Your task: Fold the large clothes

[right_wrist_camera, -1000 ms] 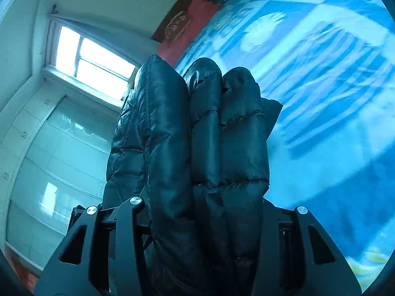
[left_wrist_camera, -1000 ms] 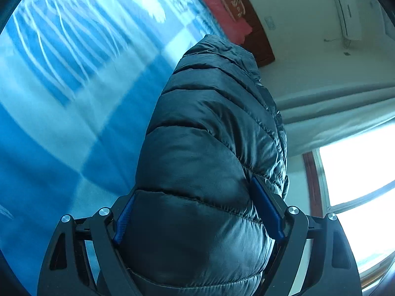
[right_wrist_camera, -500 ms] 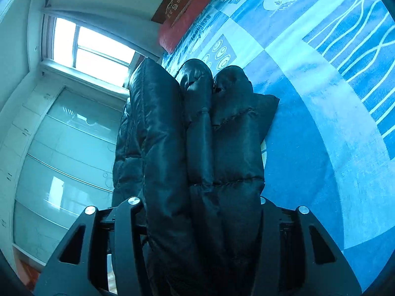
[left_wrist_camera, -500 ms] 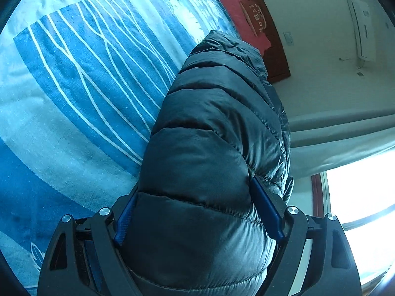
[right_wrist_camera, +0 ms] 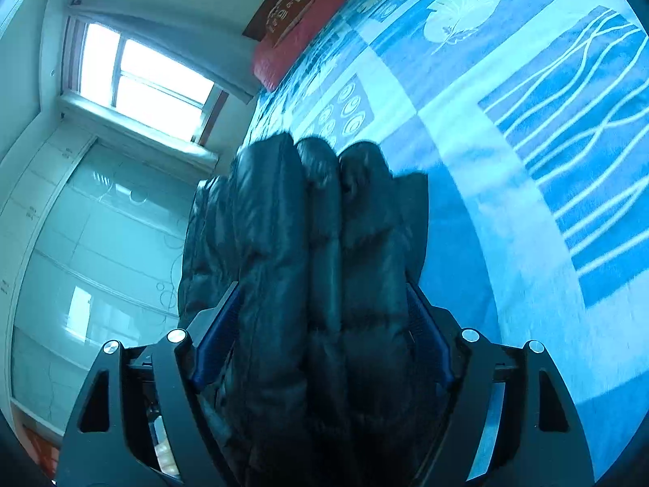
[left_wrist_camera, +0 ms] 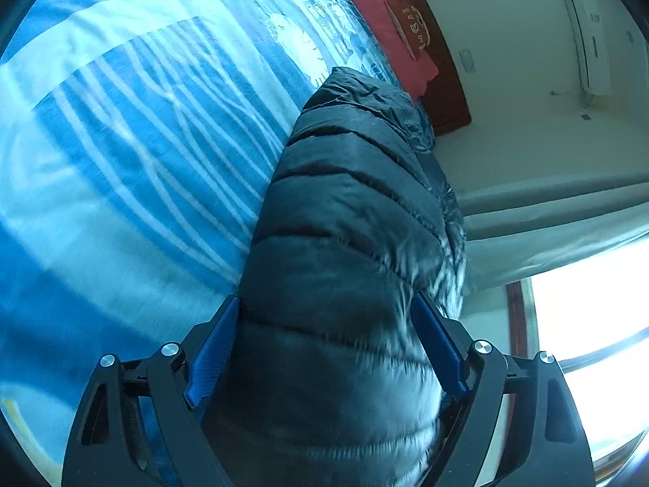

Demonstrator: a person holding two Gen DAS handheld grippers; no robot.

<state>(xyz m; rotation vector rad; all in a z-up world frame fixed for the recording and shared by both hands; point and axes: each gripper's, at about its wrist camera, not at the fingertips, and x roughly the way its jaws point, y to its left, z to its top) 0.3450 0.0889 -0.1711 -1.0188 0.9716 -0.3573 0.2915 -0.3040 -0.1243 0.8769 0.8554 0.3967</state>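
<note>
Black quilted puffer jacket (right_wrist_camera: pixel 324 251), bundled in thick shiny folds, now sits lower against the blue patterned bedspread (right_wrist_camera: pixel 507 121) than a second ago. The right gripper (right_wrist_camera: pixel 324 316) has just been spreading its jaws, the bundle between them, pads barely touching. The left gripper (left_wrist_camera: pixel 328 337) clamps the jacket's other end (left_wrist_camera: pixel 349 243) wide, unchanged, above the bedspread.

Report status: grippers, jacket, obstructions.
Left gripper clamped on puffer jacket. Right gripper jaws just opening, jacket between them. Jacket over bedspread, no obstruction seen.
</note>
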